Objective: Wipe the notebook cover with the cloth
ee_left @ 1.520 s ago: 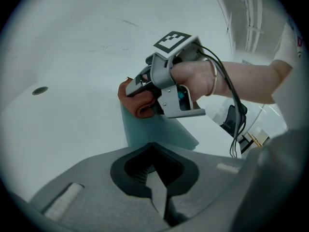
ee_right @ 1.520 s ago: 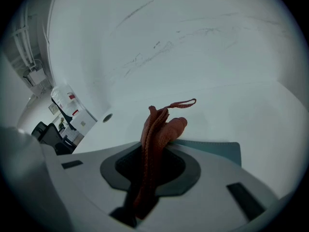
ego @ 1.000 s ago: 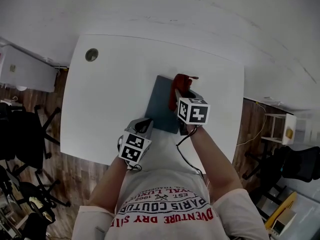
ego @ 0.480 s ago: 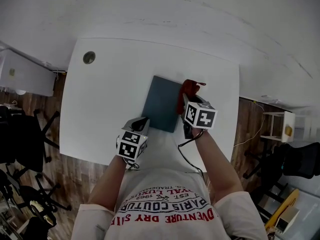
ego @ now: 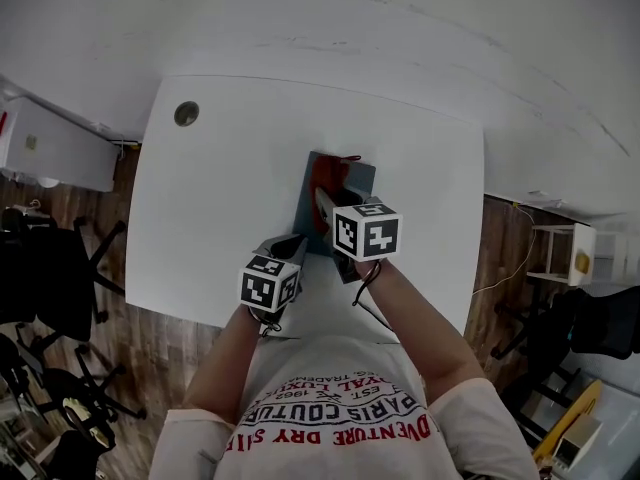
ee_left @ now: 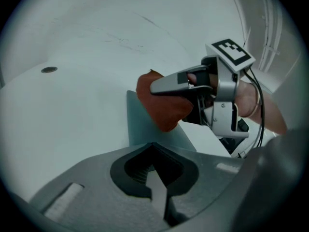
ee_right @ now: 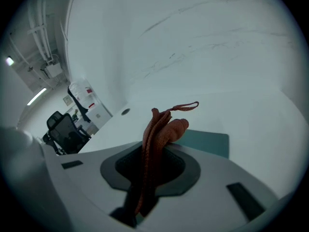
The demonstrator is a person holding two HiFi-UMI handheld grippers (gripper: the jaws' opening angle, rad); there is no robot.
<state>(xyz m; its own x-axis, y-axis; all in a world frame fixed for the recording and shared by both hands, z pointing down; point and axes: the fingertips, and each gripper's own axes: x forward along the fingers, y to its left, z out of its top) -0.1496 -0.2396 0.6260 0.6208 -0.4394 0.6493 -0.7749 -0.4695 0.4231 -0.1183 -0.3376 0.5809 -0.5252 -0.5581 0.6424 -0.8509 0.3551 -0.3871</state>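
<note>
- A person stands at a white bench (ego: 220, 168) with a two-jaw gripper in each hand, seen from above.
- A flat, dark grey-green rectangular notebook (ego: 358, 180) lies closed near the middle of the bench, in front of the person.
- The right gripper (ego: 322, 200) reaches over the notebook. Its jaws are clamped on a bunched red fabric cloth (ee_right: 161, 129), which hangs out past the tips with a thin loop at its top.
- From the left gripper view, the cloth meets the cover on the notebook's left part, and bare cover shows on both sides of it.
- The left gripper (ego: 290, 248) sits at the notebook's near left corner. Its jaws are pressed together with nothing between them. Whether the tips rest on the cover cannot be told.
- Progress, as a judgement: the cloth is grasped and set on the cover, so wiping looks under way.
- No dirt or streaks show, so how much of the cover is already wiped cannot be told. Strokes across the bare right part may remain.
</note>
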